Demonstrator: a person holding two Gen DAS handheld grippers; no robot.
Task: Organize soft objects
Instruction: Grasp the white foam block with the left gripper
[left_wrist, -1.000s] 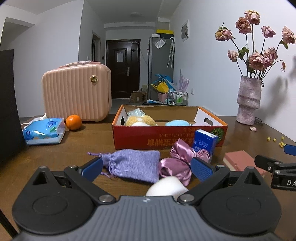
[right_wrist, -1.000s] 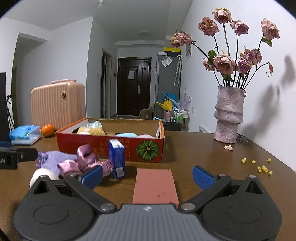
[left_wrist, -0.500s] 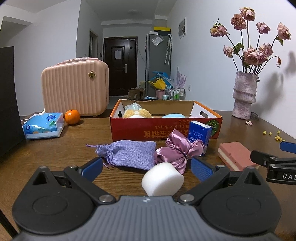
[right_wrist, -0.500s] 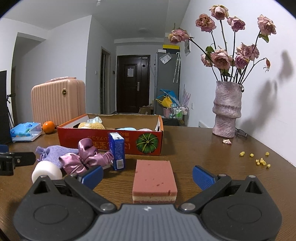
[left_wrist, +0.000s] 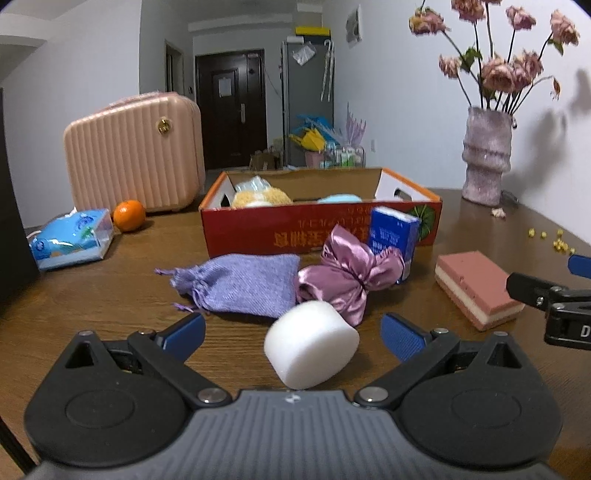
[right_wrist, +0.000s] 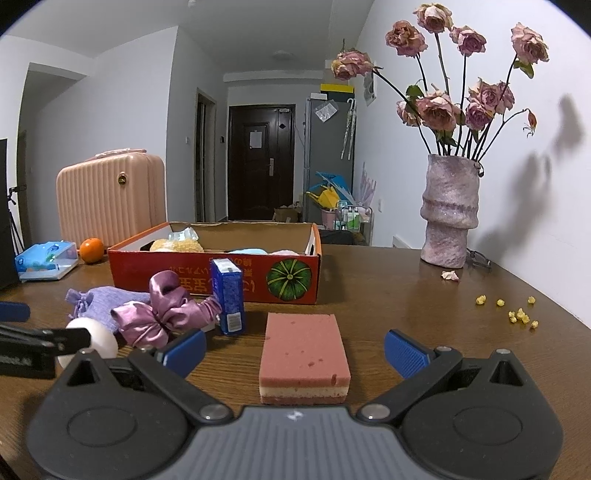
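My left gripper (left_wrist: 291, 328) was spread wide, with the round white sponge (left_wrist: 311, 343) sitting on the table between its blue tips, not squeezed. My right gripper (right_wrist: 293, 345) was wide too, with the pink layered sponge (right_wrist: 304, 356) lying flat between its tips, also loose.

The white sponge could have rolled away if one tip bumped it first, because it was round and tipped up on its edge. It leaned close to the shiny purple bow (left_wrist: 349, 273), so I might have pinched the bow by mistake. The blue carton (right_wrist: 228, 295) stood tall and thin near my right gripper, and a little knock could have tipped it over. A hard squeeze might have made a soft sponge pop out.

The red cardboard box (left_wrist: 258, 236) sat open behind these things. Inside I saw a fuzzy yellow thing (left_wrist: 260, 197), a crinkly clear wrapper (left_wrist: 251, 182) and something light blue (left_wrist: 340, 199). I think there was a pale pink thing as well, but the box wall hid most of it. The purple drawstring pouch (left_wrist: 243, 284) lay outside the box.
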